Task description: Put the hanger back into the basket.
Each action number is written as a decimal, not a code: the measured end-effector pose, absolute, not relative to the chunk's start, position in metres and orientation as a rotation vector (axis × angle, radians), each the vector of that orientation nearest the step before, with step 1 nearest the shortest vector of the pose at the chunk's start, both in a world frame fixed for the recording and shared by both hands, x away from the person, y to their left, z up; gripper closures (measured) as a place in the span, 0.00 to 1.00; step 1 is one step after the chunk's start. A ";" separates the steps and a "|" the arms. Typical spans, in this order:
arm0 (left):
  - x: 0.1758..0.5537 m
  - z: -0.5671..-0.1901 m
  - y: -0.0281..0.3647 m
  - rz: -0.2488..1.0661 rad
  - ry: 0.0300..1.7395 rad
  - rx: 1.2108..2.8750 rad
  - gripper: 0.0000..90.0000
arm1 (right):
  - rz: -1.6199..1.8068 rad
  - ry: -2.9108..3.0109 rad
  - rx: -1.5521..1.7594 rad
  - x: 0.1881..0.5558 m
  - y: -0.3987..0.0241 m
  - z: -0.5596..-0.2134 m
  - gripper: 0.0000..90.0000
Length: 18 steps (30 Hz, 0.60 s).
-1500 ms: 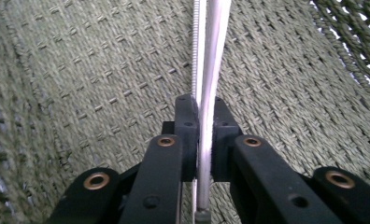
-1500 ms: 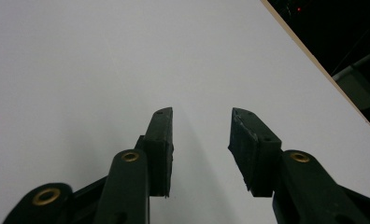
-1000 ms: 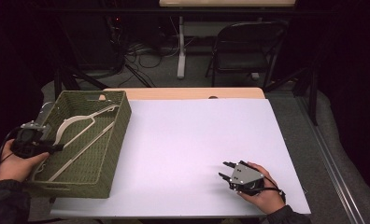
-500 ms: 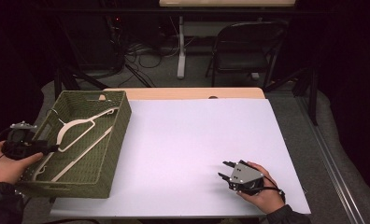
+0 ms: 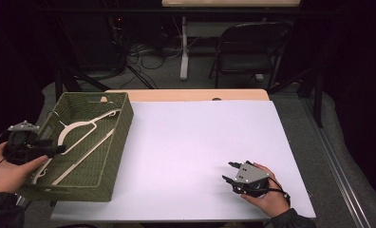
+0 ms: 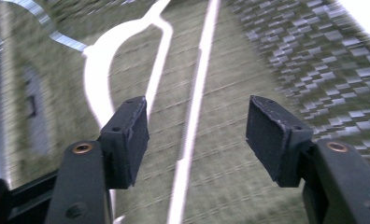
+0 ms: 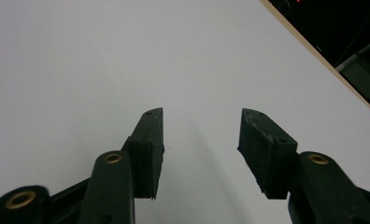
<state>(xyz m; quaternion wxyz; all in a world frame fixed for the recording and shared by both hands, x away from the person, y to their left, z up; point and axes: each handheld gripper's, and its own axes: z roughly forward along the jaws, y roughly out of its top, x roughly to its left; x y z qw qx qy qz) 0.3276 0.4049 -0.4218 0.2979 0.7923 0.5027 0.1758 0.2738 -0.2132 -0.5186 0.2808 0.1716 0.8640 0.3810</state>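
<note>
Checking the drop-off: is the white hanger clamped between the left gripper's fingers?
No, the hanger lies in the basket, below the open fingers.

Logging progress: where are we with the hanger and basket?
Done: the white hanger lies in the green basket. In hand: nothing; the left gripper, jaws just opening, is off the hanger. Right gripper sits open on the table. Left: apparently only withdrawing.

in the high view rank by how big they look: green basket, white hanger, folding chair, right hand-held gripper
1. green basket
2. folding chair, though it stands farther off, so unsure
3. white hanger
4. right hand-held gripper
</note>
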 end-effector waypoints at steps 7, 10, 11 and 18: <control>0.315 -0.410 0.369 0.480 1.239 2.097 0.38 | 1.079 2.286 0.479 0.275 -0.217 -0.513 0.43; 0.306 -0.403 0.342 0.462 1.164 2.117 0.38 | 1.086 2.293 0.493 0.273 -0.219 -0.511 0.41; 0.304 -0.402 0.336 0.449 1.143 2.125 0.38 | 1.087 2.289 0.499 0.272 -0.220 -0.511 0.41; 0.290 -0.403 0.290 0.428 1.017 2.139 0.38 | 1.096 2.276 0.579 0.267 -0.231 -0.507 0.39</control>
